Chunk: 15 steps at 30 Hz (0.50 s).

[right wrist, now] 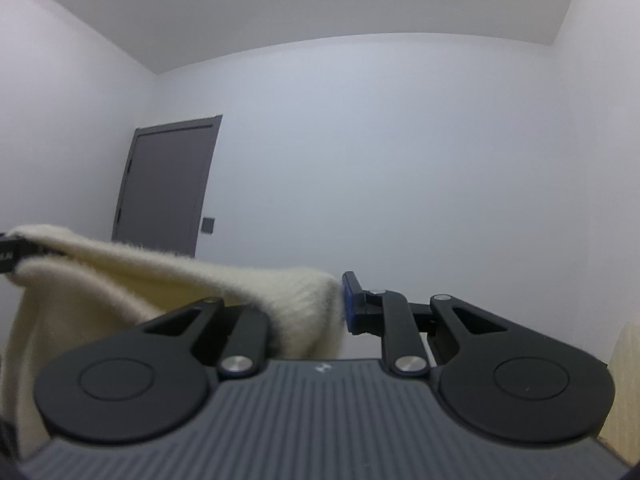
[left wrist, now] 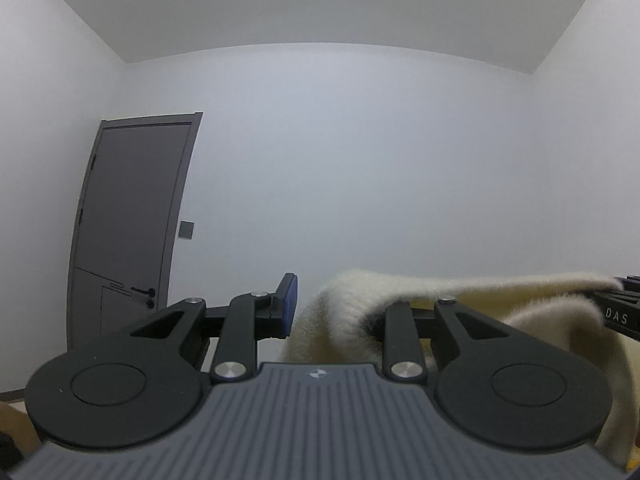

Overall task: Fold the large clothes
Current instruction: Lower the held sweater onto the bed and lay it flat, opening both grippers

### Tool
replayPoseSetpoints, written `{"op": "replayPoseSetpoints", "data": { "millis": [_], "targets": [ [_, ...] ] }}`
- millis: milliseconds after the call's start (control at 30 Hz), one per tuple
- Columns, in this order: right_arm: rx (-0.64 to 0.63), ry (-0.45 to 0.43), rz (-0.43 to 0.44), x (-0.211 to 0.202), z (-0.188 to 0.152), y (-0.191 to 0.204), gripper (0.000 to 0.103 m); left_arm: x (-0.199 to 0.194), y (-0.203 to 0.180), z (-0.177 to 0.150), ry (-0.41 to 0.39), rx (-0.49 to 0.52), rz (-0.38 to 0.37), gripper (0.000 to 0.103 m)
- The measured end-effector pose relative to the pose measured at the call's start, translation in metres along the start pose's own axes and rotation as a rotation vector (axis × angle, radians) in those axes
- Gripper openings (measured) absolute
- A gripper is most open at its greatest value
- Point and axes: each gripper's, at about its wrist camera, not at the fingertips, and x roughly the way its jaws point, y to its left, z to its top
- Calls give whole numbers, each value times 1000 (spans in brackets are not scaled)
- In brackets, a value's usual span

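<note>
Between both grippers: cream fuzzy knit garment [left wrist: 440,296], ribbed and soft, stretched as a sagging band. Left gripper [left wrist: 320,308], matte black with blue pad, jaws narrow, clamping one edge; fabric drapes over its right finger. Right gripper [right wrist: 332,308] likewise pinching the opposite edge. Behind: grey door [left wrist: 132,216], white wall.

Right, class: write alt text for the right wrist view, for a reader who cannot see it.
The right gripper grips a fluffy cream garment in its jaws, raised in front of a plain white wall. The fabric stretches left to the other gripper at the picture's edge. A grey door stands behind.
</note>
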Motion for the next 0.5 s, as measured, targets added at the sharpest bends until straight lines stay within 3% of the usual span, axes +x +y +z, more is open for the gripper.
{"op": "replayPoseSetpoints", "data": {
  "millis": [133,267,500],
  "targets": [
    [3,26,-14,44,6,-2,19,55,6,2,64,-5,1,37],
    [6,140,-32,115,-34,-4,19,131,14,-44,173,-19,13,40],
    [18,352,-54,266,-180,-3,20,283,33,-182,389,-59,36,40]
  ]
}}
